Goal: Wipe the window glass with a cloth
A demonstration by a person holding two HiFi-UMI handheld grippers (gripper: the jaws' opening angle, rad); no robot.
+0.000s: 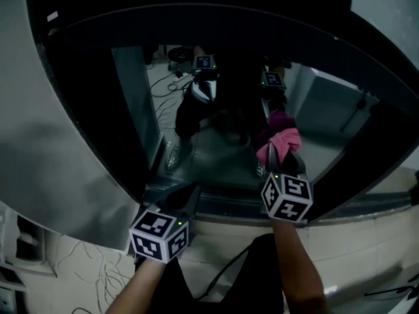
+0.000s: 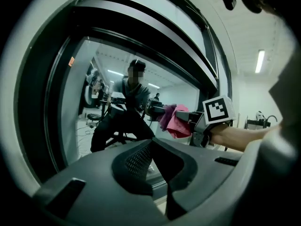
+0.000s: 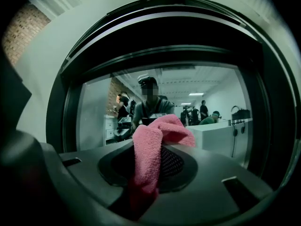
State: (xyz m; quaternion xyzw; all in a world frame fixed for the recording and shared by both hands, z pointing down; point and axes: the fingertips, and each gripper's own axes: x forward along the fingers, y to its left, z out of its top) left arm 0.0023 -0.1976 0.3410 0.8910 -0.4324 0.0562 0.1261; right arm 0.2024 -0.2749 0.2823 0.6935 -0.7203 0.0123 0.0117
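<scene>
The window glass fills the dark frame ahead and mirrors the person and both grippers. My right gripper is shut on a pink cloth, held up against the lower right part of the pane, with the cloth's reflection just above it. In the right gripper view the cloth bunches between the jaws and hangs down over them. The left gripper view shows the cloth and the right gripper off to the right. My left gripper sits low left near the sill, shut, nothing in it.
A thick black window frame arcs over the glass. A grey sill runs along its bottom edge with a pale wall below. Loose cables lie on the floor at lower left.
</scene>
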